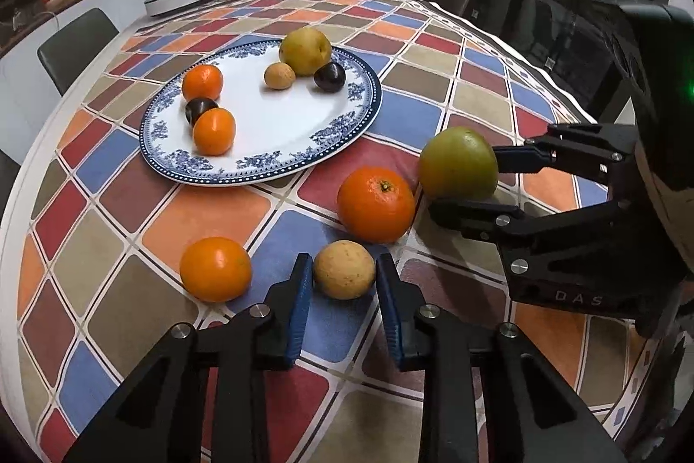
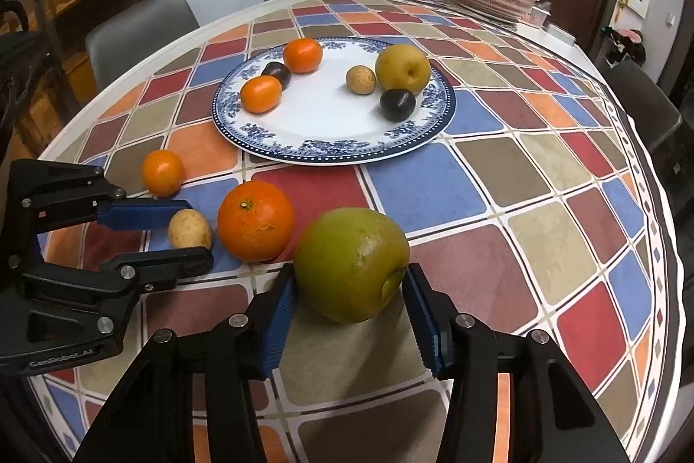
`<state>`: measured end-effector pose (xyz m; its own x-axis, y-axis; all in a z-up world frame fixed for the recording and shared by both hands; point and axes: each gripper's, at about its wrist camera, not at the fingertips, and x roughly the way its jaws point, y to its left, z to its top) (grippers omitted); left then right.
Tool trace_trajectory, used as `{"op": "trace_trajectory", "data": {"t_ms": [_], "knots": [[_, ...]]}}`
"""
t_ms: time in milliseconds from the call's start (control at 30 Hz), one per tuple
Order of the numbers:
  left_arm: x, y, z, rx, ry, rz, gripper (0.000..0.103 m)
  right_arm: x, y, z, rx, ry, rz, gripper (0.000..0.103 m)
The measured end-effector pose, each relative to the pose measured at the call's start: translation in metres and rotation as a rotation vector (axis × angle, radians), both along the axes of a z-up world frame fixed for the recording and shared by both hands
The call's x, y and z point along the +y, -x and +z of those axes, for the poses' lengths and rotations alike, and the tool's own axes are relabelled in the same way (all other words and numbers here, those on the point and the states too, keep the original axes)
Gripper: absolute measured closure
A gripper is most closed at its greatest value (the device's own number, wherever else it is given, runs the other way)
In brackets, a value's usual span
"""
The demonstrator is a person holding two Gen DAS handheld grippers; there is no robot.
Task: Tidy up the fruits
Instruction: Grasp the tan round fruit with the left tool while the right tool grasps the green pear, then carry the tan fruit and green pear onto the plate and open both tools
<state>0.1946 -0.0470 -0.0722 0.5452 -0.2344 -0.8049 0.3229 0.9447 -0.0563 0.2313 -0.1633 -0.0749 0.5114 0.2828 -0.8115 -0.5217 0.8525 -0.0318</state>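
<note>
Left gripper clamped on small tan fruit on tablecloth. Right gripper pads bracket green fruit; contact unclear. Far tip hidden behind fruit. Body lettering: "GenRobot.AI".

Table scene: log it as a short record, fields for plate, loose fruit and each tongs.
plate: six fruits on it: two oranges, two dark plums, a pear, a small tan fruit
loose on cloth: small orange, big orange
left tongs: shut on tan fruit
right tongs: around green fruit, pads at its sides
</note>
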Motion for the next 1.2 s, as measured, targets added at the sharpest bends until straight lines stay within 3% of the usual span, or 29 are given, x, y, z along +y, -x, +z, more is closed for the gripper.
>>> {"op": "trace_trajectory", "data": {"t_ms": [433, 500, 533, 667, 767, 900, 967, 1000, 1200], "knots": [[0.0, 0.02, 0.033, -0.06, 0.028, 0.015, 0.073, -0.009, 0.024, 0.034, -0.055, -0.064, -0.047, 0.054], [0.002, 0.021, 0.039, -0.056, 0.041, 0.016, 0.073, -0.009, 0.029, 0.042, -0.072, -0.075, -0.045, 0.057], [0.003, 0.022, 0.044, -0.062, 0.047, 0.021, 0.073, -0.009, 0.031, 0.047, -0.085, -0.082, -0.045, 0.067], [0.008, 0.022, 0.052, -0.088, 0.048, 0.04, 0.073, -0.005, 0.036, 0.064, -0.133, -0.086, -0.047, 0.068], [0.012, 0.023, 0.052, -0.087, 0.046, 0.06, 0.073, -0.004, 0.031, 0.061, -0.094, -0.093, -0.052, 0.068], [0.01, 0.029, 0.048, -0.091, 0.019, 0.051, 0.073, -0.008, 0.031, 0.047, -0.03, -0.11, -0.073, 0.067], [0.008, 0.029, 0.045, -0.083, 0.016, 0.046, 0.073, -0.009, 0.034, 0.042, -0.047, -0.082, -0.081, 0.054], [0.007, 0.029, 0.044, -0.078, 0.018, 0.046, 0.073, -0.01, 0.034, 0.042, -0.061, -0.07, -0.087, 0.052], [0.002, 0.026, 0.038, -0.056, 0.02, 0.037, 0.073, -0.021, 0.022, 0.037, -0.033, -0.09, -0.138, 0.052]]}}
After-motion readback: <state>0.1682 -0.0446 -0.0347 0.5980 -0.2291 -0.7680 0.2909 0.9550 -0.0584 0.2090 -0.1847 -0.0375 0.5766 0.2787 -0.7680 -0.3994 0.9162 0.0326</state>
